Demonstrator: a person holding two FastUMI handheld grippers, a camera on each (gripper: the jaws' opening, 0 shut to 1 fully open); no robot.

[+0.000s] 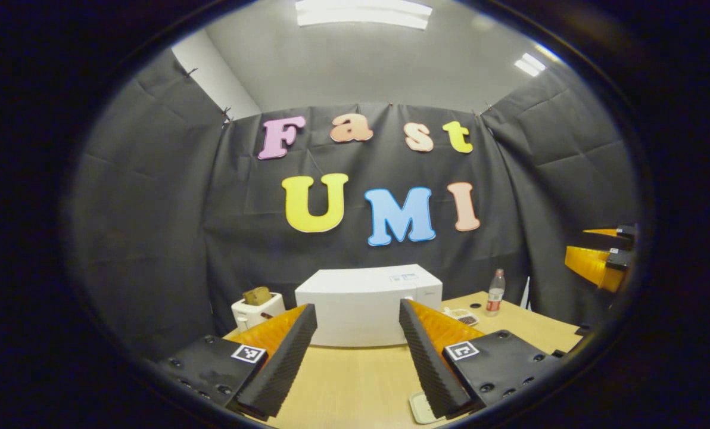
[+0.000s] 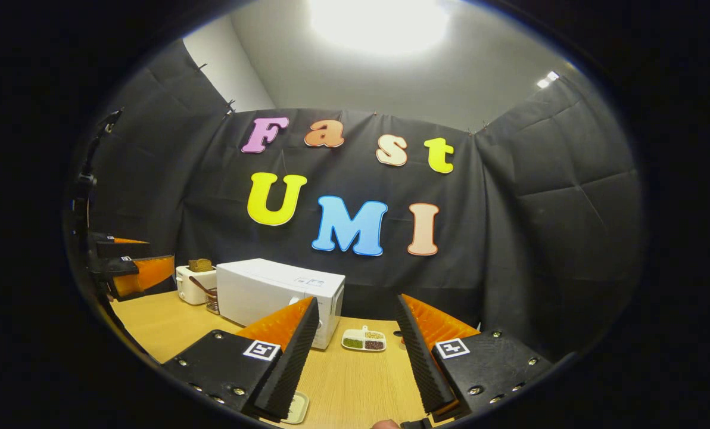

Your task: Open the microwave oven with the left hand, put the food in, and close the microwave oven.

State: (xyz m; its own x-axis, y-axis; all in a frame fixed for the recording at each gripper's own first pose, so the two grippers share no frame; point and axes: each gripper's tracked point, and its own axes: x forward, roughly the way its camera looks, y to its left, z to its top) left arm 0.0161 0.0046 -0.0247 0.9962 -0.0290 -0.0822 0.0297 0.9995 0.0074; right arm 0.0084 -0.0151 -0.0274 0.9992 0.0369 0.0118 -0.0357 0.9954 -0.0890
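Observation:
The white microwave (image 1: pixel 367 292) stands at the back middle of the wooden table with its door shut; the right gripper view has it at left (image 2: pixel 271 286). A white divided dish of food (image 2: pixel 364 341) lies on the table just right of the microwave, and peeks out beside my finger in the left gripper view (image 1: pixel 463 316). My left gripper (image 1: pixel 357 310) is open and holds nothing, hovering in front of the microwave and some way short of it. My right gripper (image 2: pixel 357 302) is open too, off to the right, facing the dish.
A white toaster (image 1: pixel 254 310) with bread in it stands left of the microwave. A clear bottle (image 1: pixel 495 292) stands at the table's back right. A small pale plate (image 1: pixel 420 408) lies near the front edge. The wooden table (image 2: pixel 349 381) has bare room in front.

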